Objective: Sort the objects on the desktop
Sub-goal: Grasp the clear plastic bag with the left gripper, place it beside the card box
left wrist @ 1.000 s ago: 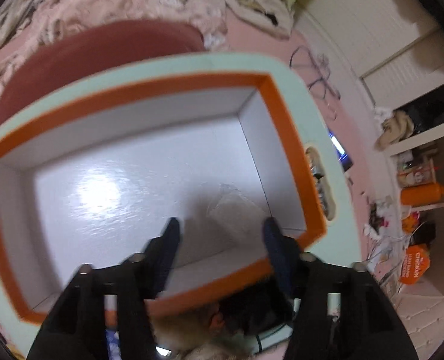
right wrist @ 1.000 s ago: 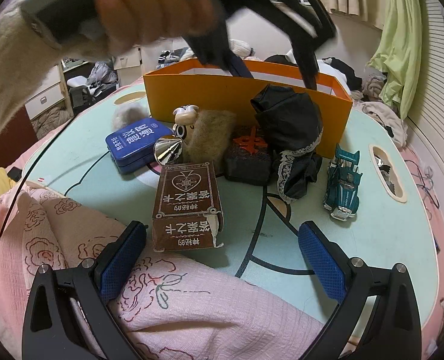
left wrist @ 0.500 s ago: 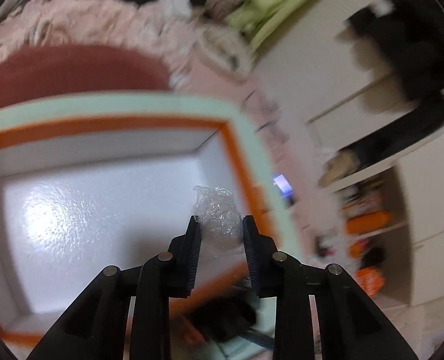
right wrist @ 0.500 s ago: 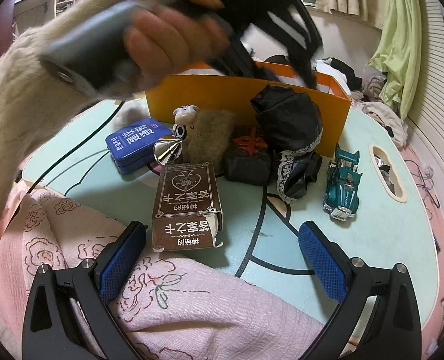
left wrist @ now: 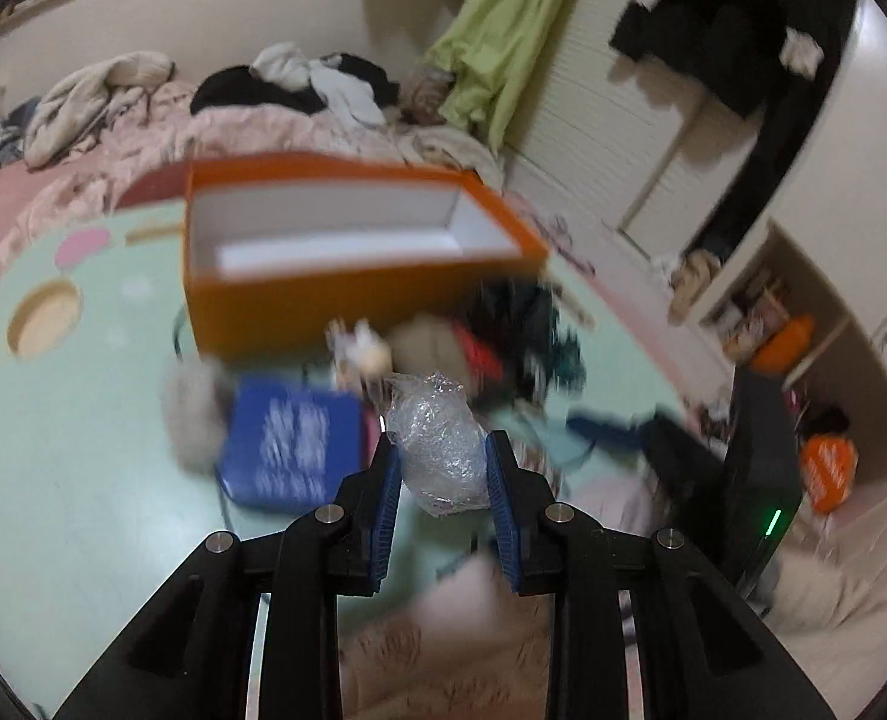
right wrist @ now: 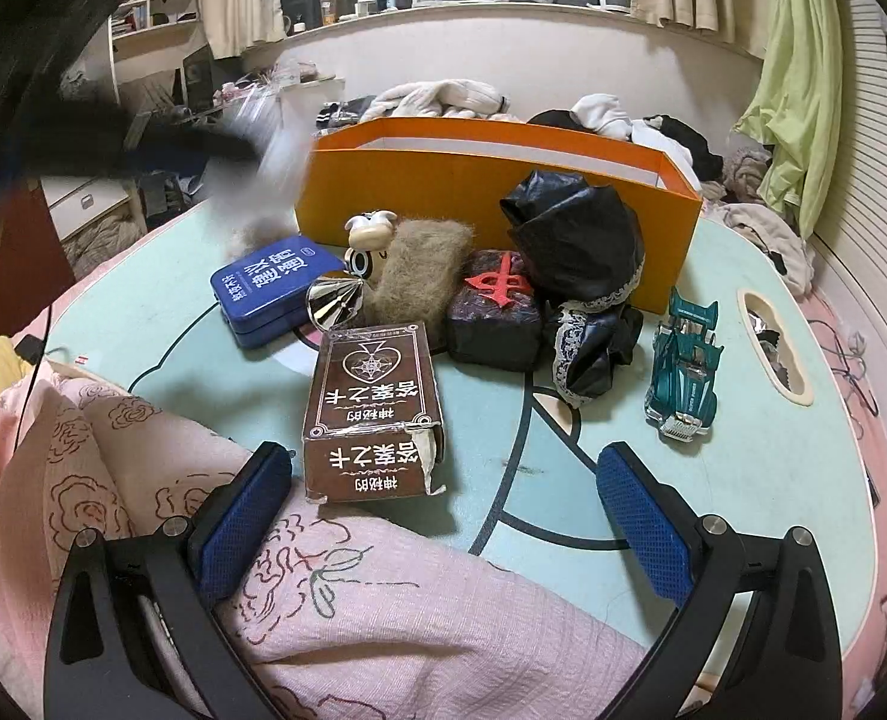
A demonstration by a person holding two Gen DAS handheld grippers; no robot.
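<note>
In the left wrist view my left gripper (left wrist: pixel 441 455) is shut on a crumpled wad of clear plastic wrap (left wrist: pixel 434 420), held above the mint-green table (left wrist: pixel 83 480). Behind it the orange box (left wrist: pixel 323 294) stands with its white inside showing, and a blue tin (left wrist: pixel 293 450) lies blurred below. My right gripper (right wrist: pixel 442 468) hovers open over a pink quilt (right wrist: pixel 383 600), just short of a brown card box (right wrist: pixel 374 408). The right wrist view shows the left gripper as a dark blur (right wrist: pixel 143 144) at the upper left.
Before the orange box (right wrist: pixel 491 192) lie a blue tin (right wrist: pixel 275 288), a silver cone (right wrist: pixel 335 303), a furry lump (right wrist: pixel 419 276), a dark block with a red sign (right wrist: pixel 494 318), black lace-edged cloth (right wrist: pixel 575 234) and a teal toy car (right wrist: pixel 683 372). The table (right wrist: pixel 743 480) has cut-out holes near its rim.
My left gripper shut on the plastic wad inside the orange box, then carried it out and back over the table. My right gripper kept still.
</note>
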